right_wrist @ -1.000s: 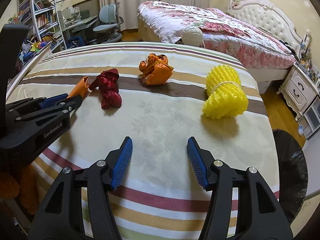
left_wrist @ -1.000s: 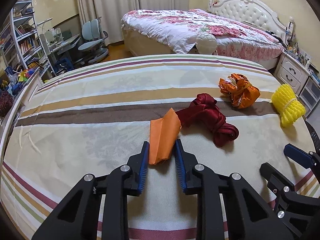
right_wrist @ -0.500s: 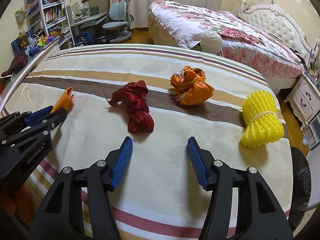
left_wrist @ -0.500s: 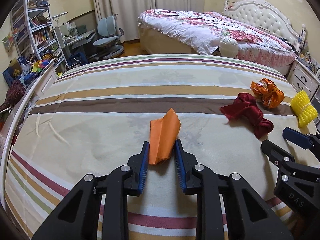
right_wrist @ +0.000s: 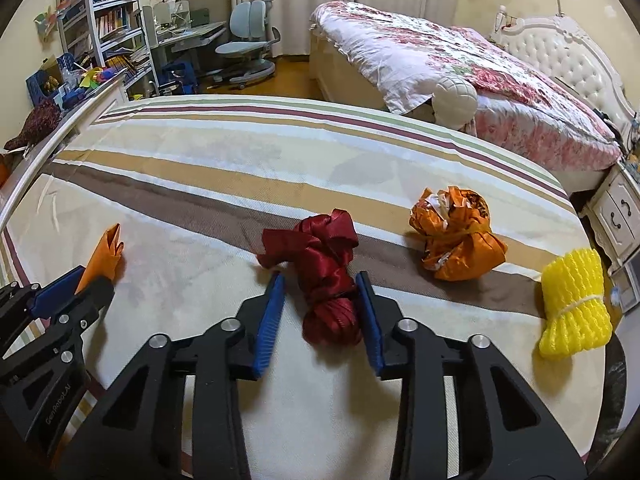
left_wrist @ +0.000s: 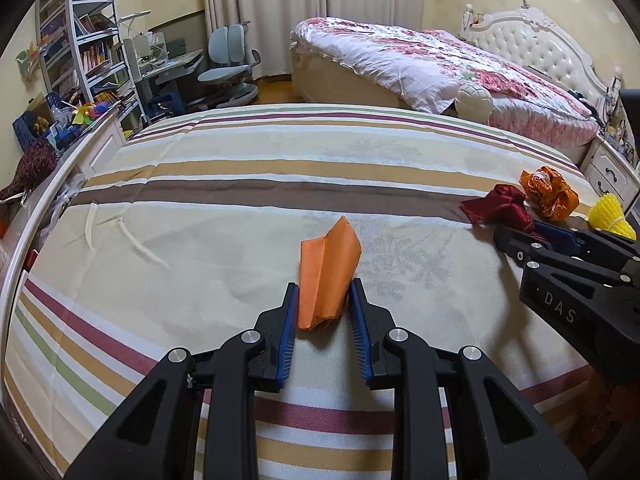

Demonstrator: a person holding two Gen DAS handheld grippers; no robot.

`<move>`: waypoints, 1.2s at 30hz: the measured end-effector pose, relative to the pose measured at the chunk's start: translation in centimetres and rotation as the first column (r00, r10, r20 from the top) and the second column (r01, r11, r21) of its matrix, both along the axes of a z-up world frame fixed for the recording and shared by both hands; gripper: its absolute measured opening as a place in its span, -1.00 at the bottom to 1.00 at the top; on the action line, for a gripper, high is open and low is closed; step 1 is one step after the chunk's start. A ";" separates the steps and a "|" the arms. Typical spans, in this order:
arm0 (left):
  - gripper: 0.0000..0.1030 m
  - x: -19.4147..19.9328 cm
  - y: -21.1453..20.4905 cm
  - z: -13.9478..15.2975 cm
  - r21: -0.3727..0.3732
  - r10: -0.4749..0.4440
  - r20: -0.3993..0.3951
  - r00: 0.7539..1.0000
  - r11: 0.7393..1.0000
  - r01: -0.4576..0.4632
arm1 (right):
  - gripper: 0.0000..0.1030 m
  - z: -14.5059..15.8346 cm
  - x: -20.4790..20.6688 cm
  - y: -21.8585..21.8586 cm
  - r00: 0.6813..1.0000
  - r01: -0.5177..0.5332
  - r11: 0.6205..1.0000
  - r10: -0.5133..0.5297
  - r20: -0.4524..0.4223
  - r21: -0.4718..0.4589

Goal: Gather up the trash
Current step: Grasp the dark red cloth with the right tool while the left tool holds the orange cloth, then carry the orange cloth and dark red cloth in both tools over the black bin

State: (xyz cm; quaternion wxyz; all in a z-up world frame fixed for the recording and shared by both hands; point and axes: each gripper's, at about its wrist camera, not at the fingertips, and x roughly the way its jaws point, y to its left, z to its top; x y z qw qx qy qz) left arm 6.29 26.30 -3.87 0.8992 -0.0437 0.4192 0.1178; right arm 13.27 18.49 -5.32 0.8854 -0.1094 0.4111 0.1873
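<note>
My left gripper point(left_wrist: 324, 300) is shut on a folded orange paper piece point(left_wrist: 328, 272) that sticks up over the striped bedspread point(left_wrist: 240, 208). In the right wrist view, the right gripper point(right_wrist: 320, 292) straddles a dark red ribbon bundle point(right_wrist: 324, 264) and its jaws are closing. The right pad touches the bundle; a thin gap shows at the left pad. A crumpled orange bag point(right_wrist: 456, 240) and a yellow foam net point(right_wrist: 572, 308) lie to the right of it. The left gripper point(right_wrist: 60, 292) with its orange paper point(right_wrist: 106, 252) shows at the left edge.
A dark round container point(right_wrist: 614, 400) stands below the bed's right edge. Behind it are a second bed point(right_wrist: 460, 76) with a floral quilt, a white nightstand point(right_wrist: 616, 208), and a desk chair point(right_wrist: 248, 48) by shelves at the back left.
Both hands have moved left across the bedspread. The right gripper has reached the red ribbon bundle and its jaws have narrowed around it. The left gripper still holds the orange paper.
</note>
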 end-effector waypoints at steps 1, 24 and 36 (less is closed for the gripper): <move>-0.49 0.0 0.0 0.0 0.001 0.000 0.001 1.000 1.000 0.000 | -0.55 0.0 -0.1 0.2 1.000 -0.002 1.000 0.002 0.005 -0.007; -0.49 -4.3 -7.2 2.9 -0.052 -0.105 0.148 0.983 0.992 0.114 | -0.60 2.3 -9.0 -12.5 0.979 0.161 0.983 -0.170 0.108 0.092; -0.49 -5.1 -16.6 4.7 -0.033 -0.277 0.213 0.937 0.957 0.290 | -0.60 3.7 -11.7 -22.7 0.903 0.365 0.924 -0.382 0.199 0.116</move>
